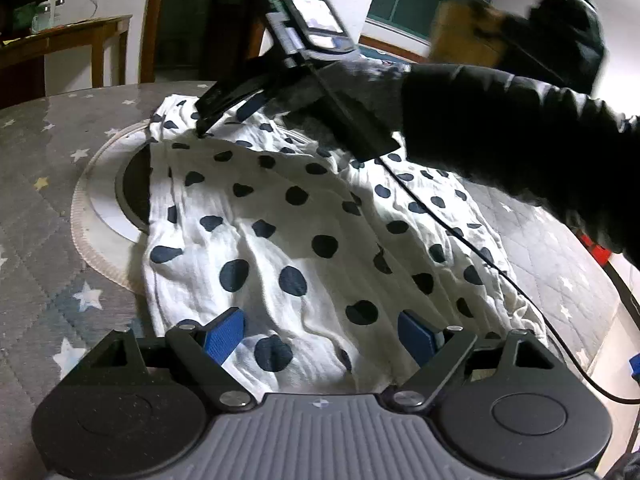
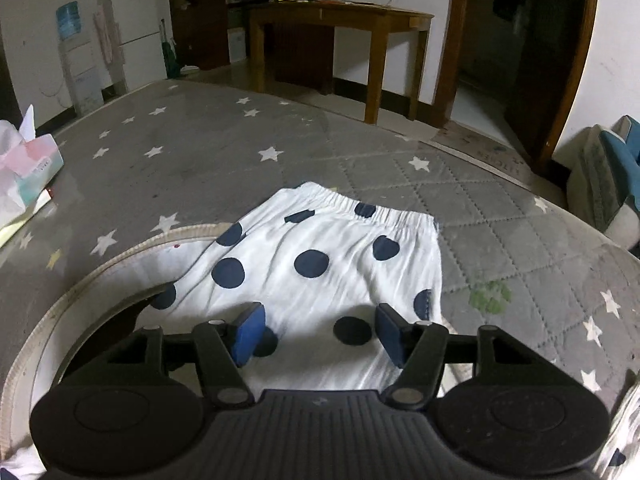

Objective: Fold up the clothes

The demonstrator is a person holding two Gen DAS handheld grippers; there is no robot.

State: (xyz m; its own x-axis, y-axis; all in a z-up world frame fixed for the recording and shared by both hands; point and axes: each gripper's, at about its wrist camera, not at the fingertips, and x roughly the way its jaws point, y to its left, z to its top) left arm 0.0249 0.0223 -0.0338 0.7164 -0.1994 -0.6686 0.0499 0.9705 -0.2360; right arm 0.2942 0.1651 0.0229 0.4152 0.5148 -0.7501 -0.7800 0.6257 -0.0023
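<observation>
Both sets of jaws stand wide open with nothing between their blue pads. The left gripper (image 1: 322, 334) hangs just over the near end of the cloth (image 1: 304, 232), a white one with dark dots, and the cloth runs away from it in wrinkles.

The right gripper (image 2: 318, 334) hangs over the far part of the cloth (image 2: 320, 264). The stretchy waistband (image 2: 360, 202) lies past its pads, flat on the bench (image 2: 200, 148), which has a grey cover with stars.

In the left wrist view the right gripper (image 1: 206, 126) shows from the side, with its tip down by a fold at the far end of the cloth. From there you cannot tell if the tip touches. A hand (image 1: 352, 92) in a dark sleeve holds it, and a black cable (image 1: 480, 252) trails across the cloth.

A round mat (image 1: 100, 208) is partly hidden under the cloth. A blurry person (image 1: 560, 28) stands at the back.
</observation>
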